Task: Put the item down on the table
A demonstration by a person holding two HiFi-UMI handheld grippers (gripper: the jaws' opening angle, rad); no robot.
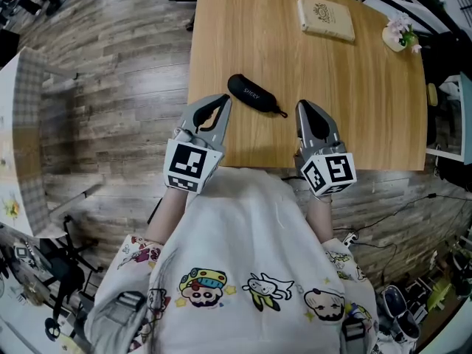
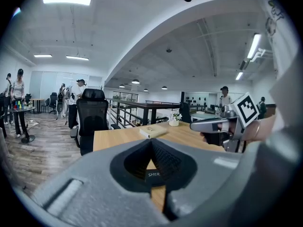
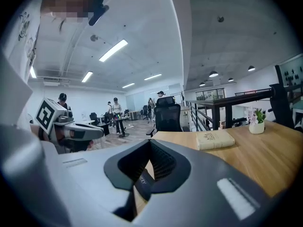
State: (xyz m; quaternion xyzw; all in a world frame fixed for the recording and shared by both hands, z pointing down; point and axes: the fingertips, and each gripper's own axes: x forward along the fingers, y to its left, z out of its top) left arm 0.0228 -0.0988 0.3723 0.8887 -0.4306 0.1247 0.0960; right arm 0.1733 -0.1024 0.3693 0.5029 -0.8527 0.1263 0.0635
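Head view: I saw the case (image 1: pixel 254 95) lying on the wooden table (image 1: pixel 369 102), just beyond both grippers. The left gripper (image 1: pixel 225 99) and right gripper (image 1: pixel 303 106) were closed, empty. Plank floor (image 1: pixel 118 87) lay around the table.

Left gripper view: jaws together, the case past them, an office chair (image 2: pixel 93 117) behind.

Right gripper view: jaws together, and a book (image 3: pixel 215 139) farther back.
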